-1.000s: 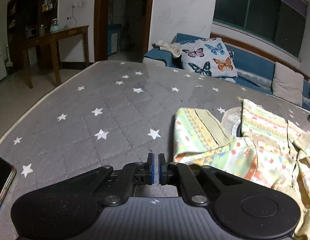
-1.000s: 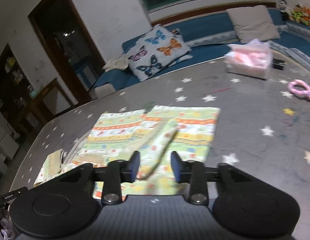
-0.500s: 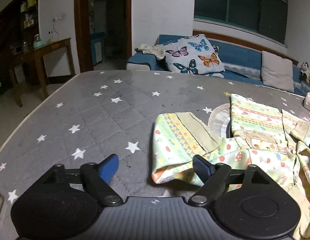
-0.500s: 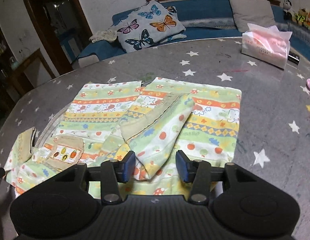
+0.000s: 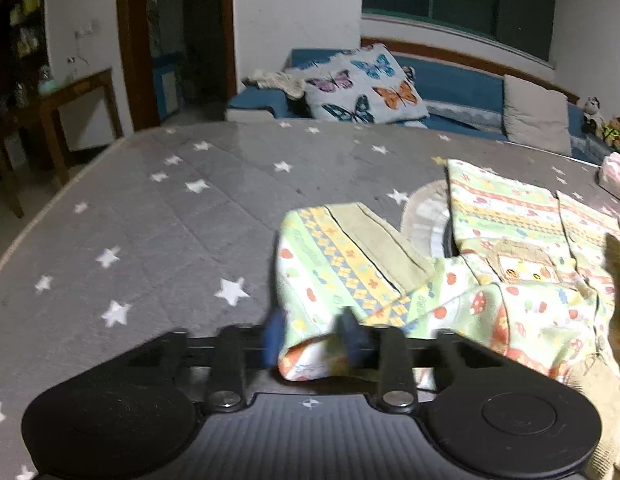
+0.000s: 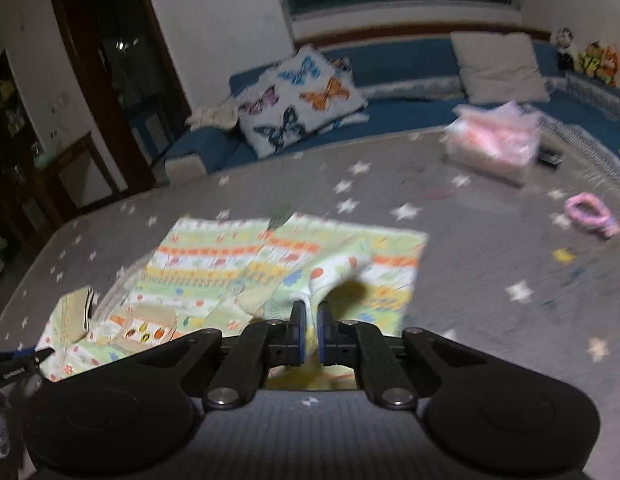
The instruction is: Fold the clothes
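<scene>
A pale green patterned child's garment point(image 5: 509, 216) lies spread on the grey star-patterned mat point(image 5: 158, 216). Its left sleeve point(image 5: 333, 264) is folded and its cuff sits between the fingers of my left gripper point(image 5: 311, 338), which stand narrowly apart around the cloth. In the right wrist view the garment point(image 6: 230, 256) lies flat, and its right sleeve point(image 6: 329, 276) rises into my right gripper point(image 6: 311, 330), whose fingers are nearly closed on the fabric. The image is blurred by motion.
A blue sofa with a butterfly cushion point(image 5: 361, 84) and a grey pillow point(image 5: 535, 116) stands behind the mat. A pink tissue pack point(image 6: 493, 140) and a pink ring toy point(image 6: 589, 212) lie at the right. A wooden table point(image 5: 70, 96) stands far left.
My left gripper went from shut to wide open, then narrowed around the left sleeve cuff. My right gripper closed on the right sleeve and has lifted it.
</scene>
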Tool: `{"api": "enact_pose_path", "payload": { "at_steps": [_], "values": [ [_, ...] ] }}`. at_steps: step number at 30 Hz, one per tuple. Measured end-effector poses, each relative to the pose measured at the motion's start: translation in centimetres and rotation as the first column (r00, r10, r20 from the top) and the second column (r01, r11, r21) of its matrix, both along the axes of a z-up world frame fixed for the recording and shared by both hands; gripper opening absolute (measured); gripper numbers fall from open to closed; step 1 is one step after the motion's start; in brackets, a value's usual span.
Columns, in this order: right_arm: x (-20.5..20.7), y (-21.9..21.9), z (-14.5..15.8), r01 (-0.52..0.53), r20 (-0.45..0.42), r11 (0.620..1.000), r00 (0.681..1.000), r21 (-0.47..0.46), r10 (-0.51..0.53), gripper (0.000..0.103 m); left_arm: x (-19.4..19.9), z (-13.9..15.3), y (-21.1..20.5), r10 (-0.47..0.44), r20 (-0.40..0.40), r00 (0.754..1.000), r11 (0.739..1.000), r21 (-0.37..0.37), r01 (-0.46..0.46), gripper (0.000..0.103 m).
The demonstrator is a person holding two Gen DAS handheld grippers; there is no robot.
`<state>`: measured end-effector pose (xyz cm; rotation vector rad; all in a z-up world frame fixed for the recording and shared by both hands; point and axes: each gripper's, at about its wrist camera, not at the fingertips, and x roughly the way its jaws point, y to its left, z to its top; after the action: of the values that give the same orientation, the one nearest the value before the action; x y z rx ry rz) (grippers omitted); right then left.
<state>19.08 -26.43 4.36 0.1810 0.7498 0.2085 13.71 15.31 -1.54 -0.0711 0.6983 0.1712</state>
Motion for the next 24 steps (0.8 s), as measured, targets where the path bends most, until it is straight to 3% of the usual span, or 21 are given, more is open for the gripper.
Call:
{"api": "enact_pose_path", "payload": {
  "at_steps": [1,2,10,13,20,23,24],
  "values": [
    [-0.5,-0.9,0.5,0.011,0.014,1.0,1.0,0.0,-0.011,0.005,0.1,-0.1,0.0,-0.006,-0.003,1.0,1.0,-0.004,0.006,0.012],
    [-1.0,-1.7,1.0,0.025,0.025,1.0,0.999,-0.002,-0.025,0.005,0.2,-0.2,0.0,-0.011,-0.005,1.0,1.0,-0.009,0.011,0.008],
    [-4.5,-9.4,2.7,0.167,0.06,0.985,0.984,-0.031,-0.165,0.005,-2.2,1.2,0.4,0.049,0.039,0.998,0.998,-0.043,-0.047,0.003],
    [-5.3,-11.7,1.8,0.213,0.038,0.976,0.977,-0.044,-0.212,0.005,-4.6,1.8,0.6,0.056,0.046,0.997,0.996,-0.067,-0.053,0.003],
    [-5.4,-14.2,-3.1,0.244,-0.11,0.963,0.96,-0.113,-0.256,0.009,-8.9,1.6,0.3,0.045,0.017,0.999,0.993,-0.109,-0.043,0.004],
    [-5.7,-14.5,-4.1,0.245,-0.129,0.957,0.955,-0.153,-0.265,0.023,-9.6,1.5,0.7,0.058,-0.015,0.998,0.993,-0.101,-0.059,0.009],
    [-6.0,-14.4,-4.0,0.246,-0.118,0.956,0.957,-0.162,-0.266,0.035,-9.7,1.5,0.8,0.065,-0.021,0.998,0.994,-0.089,-0.066,0.009]
  ]
}}
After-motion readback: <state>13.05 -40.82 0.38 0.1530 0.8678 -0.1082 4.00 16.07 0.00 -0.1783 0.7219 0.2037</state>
